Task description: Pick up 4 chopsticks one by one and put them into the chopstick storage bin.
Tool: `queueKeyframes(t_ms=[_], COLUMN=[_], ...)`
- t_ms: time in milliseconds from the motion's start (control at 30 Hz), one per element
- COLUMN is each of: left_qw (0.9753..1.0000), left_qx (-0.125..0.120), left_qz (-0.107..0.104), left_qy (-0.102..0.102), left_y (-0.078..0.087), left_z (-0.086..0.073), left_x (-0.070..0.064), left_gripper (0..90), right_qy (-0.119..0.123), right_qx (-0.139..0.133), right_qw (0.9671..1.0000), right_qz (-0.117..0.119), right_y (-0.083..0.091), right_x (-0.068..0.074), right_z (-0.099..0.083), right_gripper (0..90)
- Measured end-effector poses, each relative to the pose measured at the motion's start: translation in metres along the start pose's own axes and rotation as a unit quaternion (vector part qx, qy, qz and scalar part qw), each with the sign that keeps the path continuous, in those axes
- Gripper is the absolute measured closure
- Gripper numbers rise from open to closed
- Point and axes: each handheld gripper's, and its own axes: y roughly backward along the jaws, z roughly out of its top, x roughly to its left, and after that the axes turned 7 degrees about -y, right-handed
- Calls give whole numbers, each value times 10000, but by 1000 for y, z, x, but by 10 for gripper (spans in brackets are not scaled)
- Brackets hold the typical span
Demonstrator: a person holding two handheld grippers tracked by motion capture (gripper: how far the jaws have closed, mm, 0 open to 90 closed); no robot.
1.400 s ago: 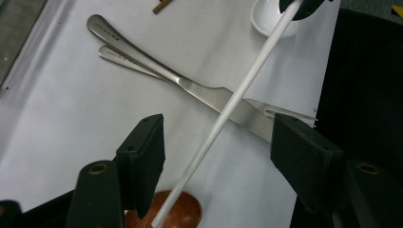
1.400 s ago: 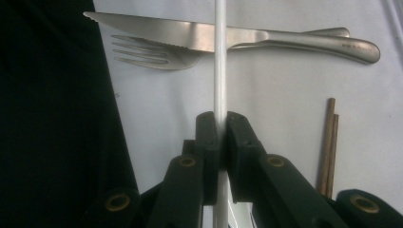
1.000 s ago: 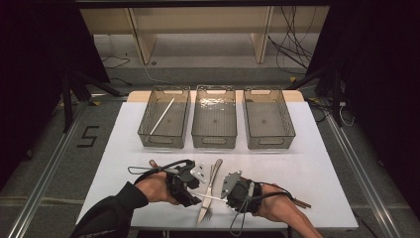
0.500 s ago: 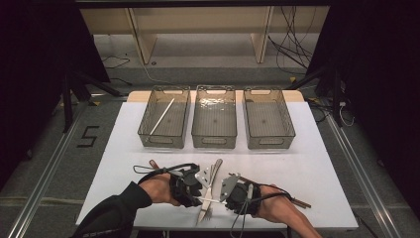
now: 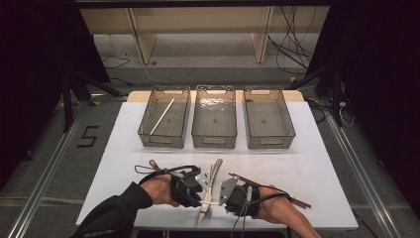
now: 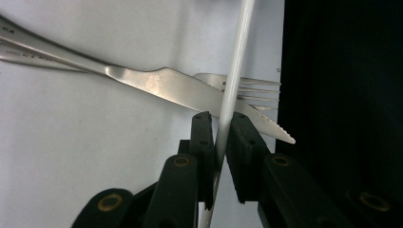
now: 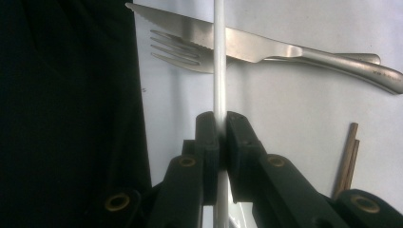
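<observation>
so far one white stick (image 5: 162,116) lies in the left bin (image 5: 165,116). both the left gripper (image 6: 219,126) and right gripper (image 7: 218,124) have jaws closed on a second white chopstick (image 7: 219,57) above the knife (image 6: 190,92) and fork (image 6: 252,88) at the bench (image 5: 322,173) front; brown chopsticks (image 7: 347,159), knife and fork remain unsorted.

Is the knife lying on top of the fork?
Yes, in the left gripper view the knife blade crosses over the fork, covering part of its tines, both flat on the white table.

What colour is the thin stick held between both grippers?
White; the stick shows best in the right gripper view.
</observation>
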Motion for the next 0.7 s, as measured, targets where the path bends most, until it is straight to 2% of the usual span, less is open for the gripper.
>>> queueKeyframes(t_ms=[167, 200, 233, 267, 300, 367, 433, 533, 700], left_qw=[9997, 9997, 9997, 9996, 9997, 9997, 9997, 9993, 9976], left_qx=[-106, -149, -197, -213, -213, -219, -233, -224, -260], left_qz=[-105, -81, -83, -79, -43, 5, 94, 253, 499], left_qy=[-184, -184, -140, -146, -130, -104, -11, 150, 412], left_y=[2, 2, 3, 4, 4, 6, 8, 12, 20], left_z=[0, 0, 1, 1, 1, 0, -2, -7, -13], left_x=[-2, -2, -3, -3, -3, -2, 1, 5, 10], left_gripper=[842, 847, 849, 851, 852, 853, 853, 853, 853], right_qy=[101, 43, -132, -116, -206, -306, -443, -843, -1306], right_qx=[-56, -80, -119, -141, -187, -191, -330, -621, -998], right_qw=[9999, 9999, 9998, 9998, 9995, 9992, 9980, 9937, 9847], right_qz=[-57, -106, -77, -63, -113, -192, -315, -404, -573], right_y=[0, 1, 2, 2, 4, 7, 12, 21, 31], right_x=[-2, -3, -3, -5, -6, -9, -13, -20, -32], right_z=[-2, -2, -3, -4, -5, -6, -9, -13, -22], right_gripper=[828, 820, 814, 807, 789, 706, 623, 529, 412])
